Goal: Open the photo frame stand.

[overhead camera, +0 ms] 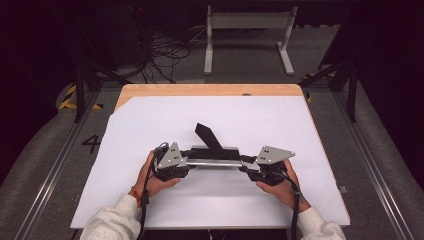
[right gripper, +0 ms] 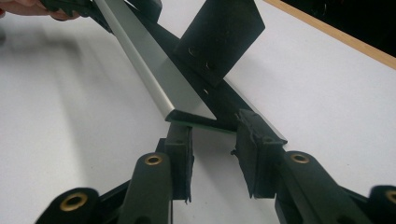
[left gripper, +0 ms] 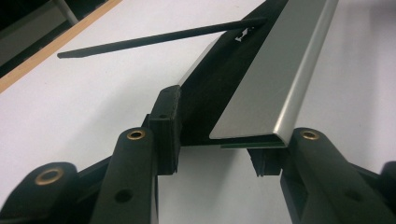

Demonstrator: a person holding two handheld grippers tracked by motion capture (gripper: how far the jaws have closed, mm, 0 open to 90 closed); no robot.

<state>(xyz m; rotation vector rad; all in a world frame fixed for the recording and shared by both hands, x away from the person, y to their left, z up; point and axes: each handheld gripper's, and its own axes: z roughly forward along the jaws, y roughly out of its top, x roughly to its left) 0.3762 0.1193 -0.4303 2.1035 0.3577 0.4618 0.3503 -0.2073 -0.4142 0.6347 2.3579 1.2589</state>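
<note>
A long bar (overhead camera: 212, 161) with a silver angled cover and a black base lies crosswise over the white sheet. A flat black plate (overhead camera: 210, 140) sticks up and back from its middle. My left gripper (overhead camera: 186, 161) is shut on the bar's left end, and its pads (left gripper: 166, 126) press both sides of the bar (left gripper: 261, 88). My right gripper (overhead camera: 248, 164) holds the other end, with its pads (right gripper: 256, 149) closed against the tip of the bar (right gripper: 154, 60). A thin green edge shows under the cover at both ends. The plate (right gripper: 219, 32) has small holes.
A white sheet (overhead camera: 150, 125) covers the wooden table (overhead camera: 210, 90), whose far edge is bare wood. Beyond it stand a white frame (overhead camera: 247, 37) and loose cables (overhead camera: 165, 50) on the floor. Dark stands flank the table.
</note>
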